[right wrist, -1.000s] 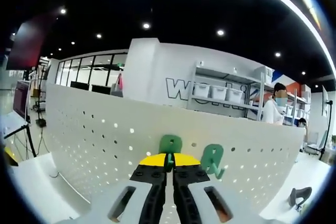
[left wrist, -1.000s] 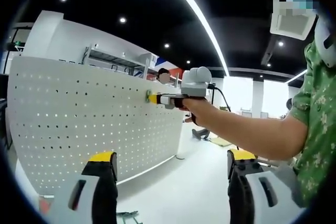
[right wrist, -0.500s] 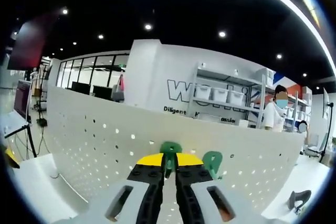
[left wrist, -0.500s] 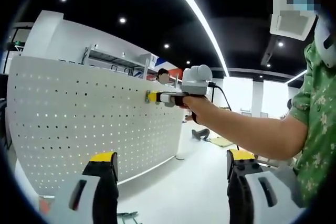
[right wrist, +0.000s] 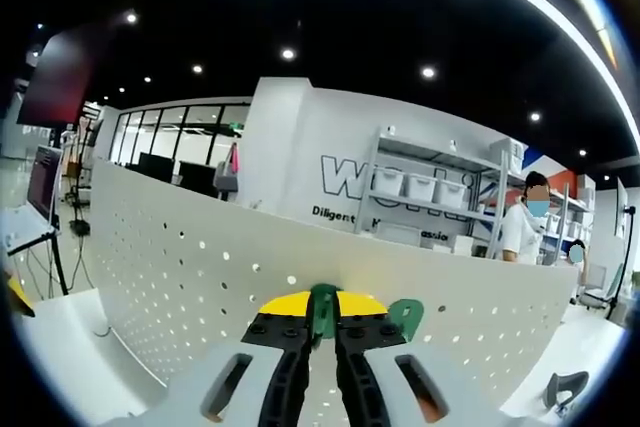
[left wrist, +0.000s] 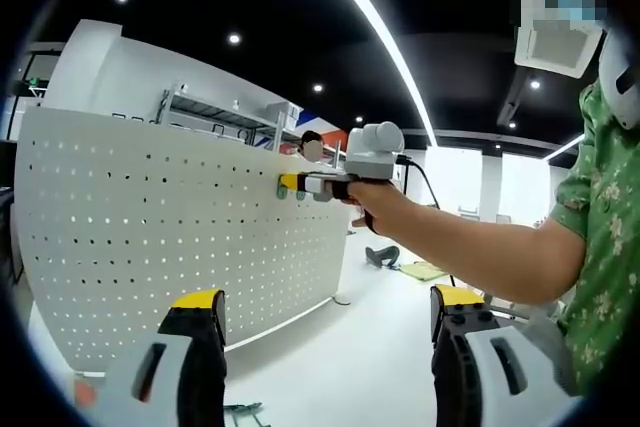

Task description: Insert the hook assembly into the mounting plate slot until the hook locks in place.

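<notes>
- The white perforated mounting plate [right wrist: 200, 287] stands upright and runs wide across the right gripper view; in the left gripper view the same mounting plate [left wrist: 150, 237] stretches away to the left of the person's outstretched arm [left wrist: 470, 252].
- The right hand-held gripper [right wrist: 322, 319] is pressed up near the plate's top edge, its jaws closed narrow on a green hook [right wrist: 322, 307] that stands between the yellow tips.
- Seen from the left gripper view, that right hand-held gripper [left wrist: 300, 185] points sideways at the plate face, so its long axis seems to run straight into the holes.
- A 2nd green hook [right wrist: 405, 319] sits just beside, to the right; whether it hangs seated I cannot tell.
- The left hand-held gripper [left wrist: 320, 347] hangs low and well apart from the plate, jaws spread wide and empty; the right one is far nearer the slot.
- Judgement: the coming push should go along the gripper's axis, into the plate.
</notes>
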`<move>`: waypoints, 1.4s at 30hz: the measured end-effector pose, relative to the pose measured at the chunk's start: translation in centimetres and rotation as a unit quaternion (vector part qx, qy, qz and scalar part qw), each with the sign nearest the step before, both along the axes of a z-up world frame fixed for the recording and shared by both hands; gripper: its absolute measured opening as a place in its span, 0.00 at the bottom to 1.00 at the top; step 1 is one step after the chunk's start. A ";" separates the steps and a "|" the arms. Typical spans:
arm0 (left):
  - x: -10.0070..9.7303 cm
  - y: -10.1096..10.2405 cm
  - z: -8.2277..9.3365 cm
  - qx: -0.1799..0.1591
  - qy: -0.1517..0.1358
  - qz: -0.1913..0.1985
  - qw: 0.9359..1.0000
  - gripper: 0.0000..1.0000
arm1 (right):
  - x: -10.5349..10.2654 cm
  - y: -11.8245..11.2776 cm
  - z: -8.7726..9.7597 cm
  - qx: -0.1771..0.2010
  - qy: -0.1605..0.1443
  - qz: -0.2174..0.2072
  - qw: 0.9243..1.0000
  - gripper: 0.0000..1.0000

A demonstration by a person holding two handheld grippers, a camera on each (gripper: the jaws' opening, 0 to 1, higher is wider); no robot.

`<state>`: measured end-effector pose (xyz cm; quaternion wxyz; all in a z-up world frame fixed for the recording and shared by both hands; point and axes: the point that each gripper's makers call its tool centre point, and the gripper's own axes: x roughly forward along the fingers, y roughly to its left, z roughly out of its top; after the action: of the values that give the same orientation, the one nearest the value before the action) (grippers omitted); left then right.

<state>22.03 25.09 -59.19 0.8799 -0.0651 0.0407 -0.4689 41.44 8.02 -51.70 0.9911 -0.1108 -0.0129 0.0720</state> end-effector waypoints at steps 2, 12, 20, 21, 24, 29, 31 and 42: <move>0.0 0.0 0.0 0.000 0.000 0.000 1.000 0.87 | 0.0 0.0 -0.1 0.000 0.002 0.001 1.000 0.07; -0.1 -0.2 0.1 0.002 -0.002 -0.001 1.000 0.87 | -0.4 -0.1 0.1 0.012 -0.001 0.003 1.000 0.14; -0.2 -0.4 0.2 0.004 -0.003 -0.003 1.000 0.87 | -0.8 0.1 -0.1 0.014 -0.003 0.008 1.000 0.23; -0.2 -0.4 0.3 0.004 -0.003 -0.003 1.000 0.88 | -0.9 0.2 -0.1 0.016 -0.003 0.012 1.000 0.24; -0.3 -0.4 0.3 0.004 -0.004 -0.003 1.000 0.88 | -1.2 0.4 0.1 0.018 -0.009 0.016 1.000 0.27; -0.4 -0.4 0.4 0.005 -0.005 -0.003 1.000 0.88 | -1.5 0.5 0.4 0.026 -0.014 0.021 0.999 0.36; -0.4 -0.4 0.5 0.004 -0.005 -0.002 1.000 0.89 | -1.7 0.6 0.5 0.025 -0.018 0.024 0.999 0.39; -0.6 -0.6 0.9 0.006 -0.009 -0.001 1.000 0.90 | -2.7 0.4 1.3 0.029 -0.041 0.025 0.998 0.69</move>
<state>21.39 24.48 -58.34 0.8801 -0.0557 0.0355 -0.4702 38.72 8.37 -50.43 0.9904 -0.0850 -0.0587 0.0921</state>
